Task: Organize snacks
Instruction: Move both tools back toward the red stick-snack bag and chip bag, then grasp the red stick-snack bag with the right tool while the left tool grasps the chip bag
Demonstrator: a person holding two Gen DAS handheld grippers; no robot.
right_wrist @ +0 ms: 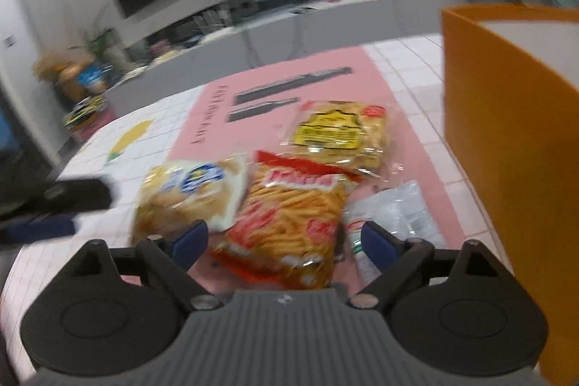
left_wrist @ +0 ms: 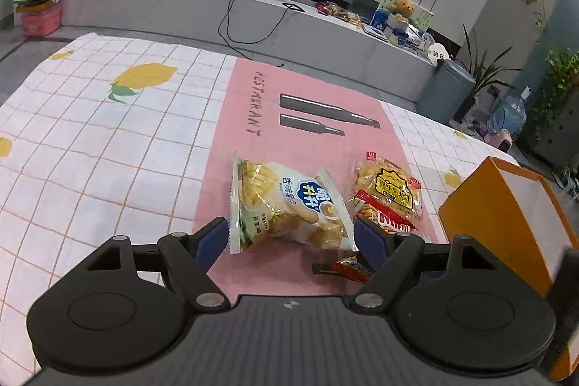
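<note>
Two open grippers hover over a heap of snack bags beside an orange box, nothing held.

On the tabletop (left_wrist: 90, 140) a pink mat (left_wrist: 231, 118) carries the snacks, and the orange box (right_wrist: 506, 132) stands just right of it. The left gripper (left_wrist: 291, 237) has its jaws wide apart around the near end of a white chip bag (left_wrist: 289, 205), not pressing it. The right gripper (right_wrist: 286, 241) has its jaws apart over a red fries bag (right_wrist: 289, 223), which overlaps the white bag on its left, a yellow bag (right_wrist: 340, 132) behind it and a clear bag (right_wrist: 394, 216) between it and the box. Likely risks: closing here could pinch two overlapping bags at once, or crush the chips; slick, puffy film may slip out as it lifts; the right view is blurred, so a fast approach could knock the box or hit the other gripper, which sits near.
</note>
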